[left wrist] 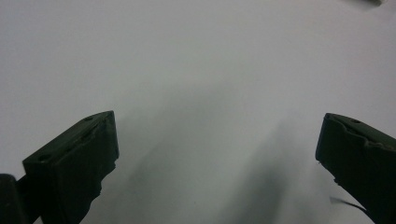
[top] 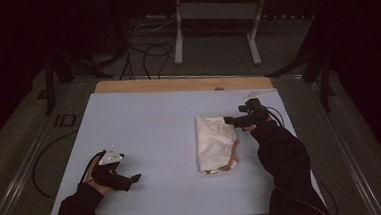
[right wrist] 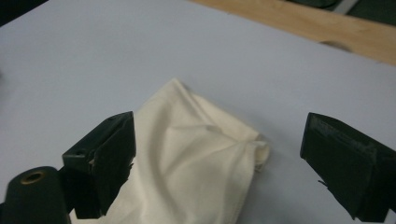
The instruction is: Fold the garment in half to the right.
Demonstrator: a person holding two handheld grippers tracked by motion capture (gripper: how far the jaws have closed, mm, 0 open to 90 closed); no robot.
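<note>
Nearest the high camera, at the near left corner of the tabletop [top: 144, 120], the left gripper [top: 133, 180] rests in a dark-sleeved hand with its jaws aimed toward the right edge; its own view shows the two black jaws standing wide apart over bare pale surface, nothing between them. The cream cloth [top: 216, 143] lies right of the tabletop's middle, folded into a rough oblong whose long axis runs from the far edge toward the near edge, with a peach-coloured trim showing along its right side and near end (that trim is seen from above, while the right gripper view gives the creases instead). The right gripper [top: 232, 120] is at the cloth's far right corner, jaws pointing toward the left edge. In its own view the jaws are spread wide, the cloth [right wrist: 196, 163] lying below and between them with one rumpled corner bunched toward the right jaw; the pads do not press on the fabric. That view also shows the wooden strip [right wrist: 299, 28] along the far edge of the tabletop, which the high view shows as a tan band [top: 177, 84] beyond the pale sheet.
</note>
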